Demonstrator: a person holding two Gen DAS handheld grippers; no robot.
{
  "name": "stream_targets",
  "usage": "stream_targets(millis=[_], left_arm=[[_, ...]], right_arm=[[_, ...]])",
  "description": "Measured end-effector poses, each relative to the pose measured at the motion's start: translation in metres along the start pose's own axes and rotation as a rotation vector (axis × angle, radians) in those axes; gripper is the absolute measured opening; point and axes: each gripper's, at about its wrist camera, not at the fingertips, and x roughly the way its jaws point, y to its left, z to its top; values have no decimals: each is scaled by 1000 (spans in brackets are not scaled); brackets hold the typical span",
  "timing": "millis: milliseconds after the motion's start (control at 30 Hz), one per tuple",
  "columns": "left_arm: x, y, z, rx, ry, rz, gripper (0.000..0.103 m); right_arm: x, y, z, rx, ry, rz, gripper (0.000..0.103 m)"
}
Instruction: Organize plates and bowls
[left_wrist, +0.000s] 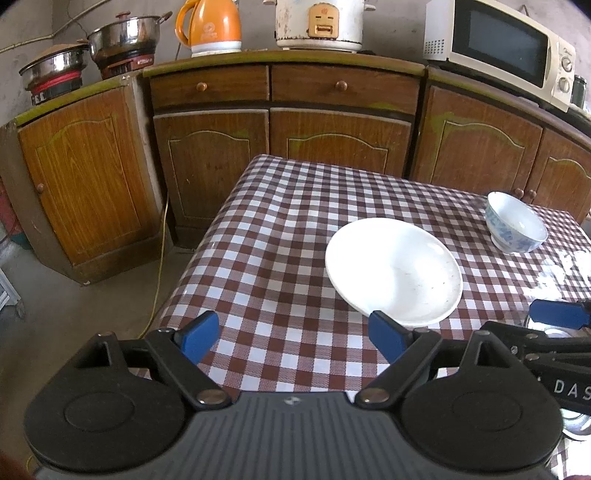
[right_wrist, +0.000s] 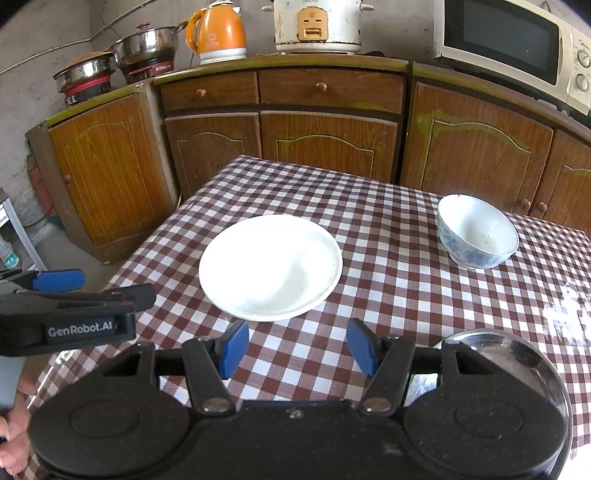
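Checked cloth covers the counter (right_wrist: 369, 236). White plate (right_wrist: 270, 266) lies flat near the middle of it, nothing on it. Blue-patterned bowl (right_wrist: 477, 230) stands upright to the right of the plate and farther back, well apart from it, nothing visible inside. A shiny steel dish (right_wrist: 517, 350) sits at the near right edge of the counter, partly hidden behind the right tool's body.

Left gripper (left_wrist: 295, 338): jaws released and spread wide, nothing between them. It hovers over the near left part of the counter; its right blue pad overlaps the plate's near rim in the left wrist view, contact cannot be told.

Right gripper (right_wrist: 298, 349): jaws released, somewhat narrower, nothing between them. It points down at the cloth just short of the plate's near rim, apart from it.

Each tool shows in the other's view, side by side. A hand (right_wrist: 14, 435) grips the left tool's handle at the lower left of the right wrist view.

Behind the counter: wooden cabinets (right_wrist: 325, 144) carrying an orange kettle (right_wrist: 218, 33), rice cooker (right_wrist: 317, 26), microwave (right_wrist: 517, 48) and two steel pots (right_wrist: 122, 59).
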Motion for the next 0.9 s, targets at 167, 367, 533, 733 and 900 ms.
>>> stream_targets(millis=[167, 367, 533, 733, 900], left_arm=[[2, 1, 1, 0, 3, 0, 91], [8, 3, 1, -2, 11, 2, 91], [15, 5, 1, -4, 17, 2, 91], [22, 5, 3, -4, 20, 1, 91], [26, 3, 6, 8, 14, 1, 91]], right_arm=[[6, 1, 1, -3, 6, -2, 71], [13, 2, 1, -3, 14, -6, 71], [19, 0, 1, 1, 21, -7, 71], [25, -3, 3, 5, 26, -12, 71], [30, -4, 3, 6, 31, -14, 71]])
